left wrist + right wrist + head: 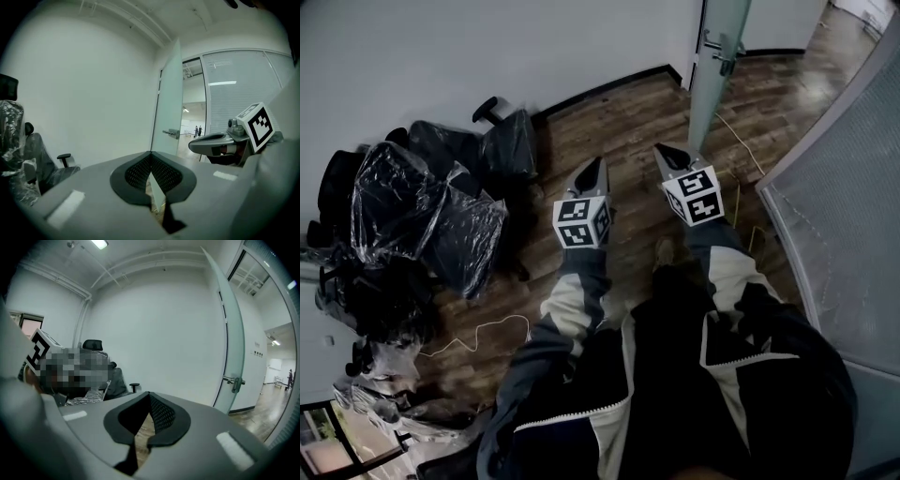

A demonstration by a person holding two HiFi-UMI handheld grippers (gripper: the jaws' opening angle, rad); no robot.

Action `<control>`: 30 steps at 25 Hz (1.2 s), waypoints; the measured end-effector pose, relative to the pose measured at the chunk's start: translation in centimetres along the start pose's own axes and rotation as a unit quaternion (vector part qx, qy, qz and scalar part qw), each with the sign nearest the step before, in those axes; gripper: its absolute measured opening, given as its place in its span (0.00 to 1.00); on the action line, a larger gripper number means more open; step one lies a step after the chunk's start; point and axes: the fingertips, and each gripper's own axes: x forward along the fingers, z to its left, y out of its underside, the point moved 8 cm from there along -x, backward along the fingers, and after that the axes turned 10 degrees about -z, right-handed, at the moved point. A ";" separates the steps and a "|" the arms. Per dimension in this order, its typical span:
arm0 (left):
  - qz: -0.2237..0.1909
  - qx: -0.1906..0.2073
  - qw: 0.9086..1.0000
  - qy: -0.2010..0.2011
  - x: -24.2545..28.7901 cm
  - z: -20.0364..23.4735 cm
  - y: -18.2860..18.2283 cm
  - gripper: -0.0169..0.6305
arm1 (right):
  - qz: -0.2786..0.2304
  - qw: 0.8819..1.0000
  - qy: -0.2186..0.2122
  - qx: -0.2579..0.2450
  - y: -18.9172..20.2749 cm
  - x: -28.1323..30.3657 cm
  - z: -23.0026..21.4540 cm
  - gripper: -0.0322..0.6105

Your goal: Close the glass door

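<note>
Head view shows a glossy, dark plank wood floor (619, 122) under you, with a plain white wall (441, 47) running from 10 to 12 o'clock. At 3 o'clock a frosted partition (853, 187) with fine horizontal ribbing curves along your right side. The glass door (717, 66) is one tall, pale green frosted pane. It stands ajar at 1 o'clock, near the tip of your right gripper (667, 150), and a single metal lever handle (724, 47) juts from it. At 9 o'clock sits a heap of black office chairs (431, 211), at least two of them wrapped in crinkled clear plastic, well apart from the door. One thin white cable (478, 333) loops across the floor at 7 o'clock. You hold two grippers, each with a marker cube. The left gripper (598, 164) has its mesh-textured pads pressed together on nothing, and the right one's jaws are likewise together and empty
</note>
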 end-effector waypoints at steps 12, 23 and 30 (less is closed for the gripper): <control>0.006 0.017 0.999 -0.047 17.9 5.2 -1.4 0.03 | -0.019 0.998 -0.066 0.006 -0.9 16.9 -13.0 0.06; 0.013 0.024 0.999 -0.032 27.7 8.4 -1.1 0.03 | -0.024 0.999 -0.034 0.024 -0.2 24.4 -20.5 0.06; 0.008 0.016 1.000 0.017 34.7 13.0 -1.2 0.03 | -0.012 0.999 0.031 0.022 -0.2 29.0 -24.0 0.06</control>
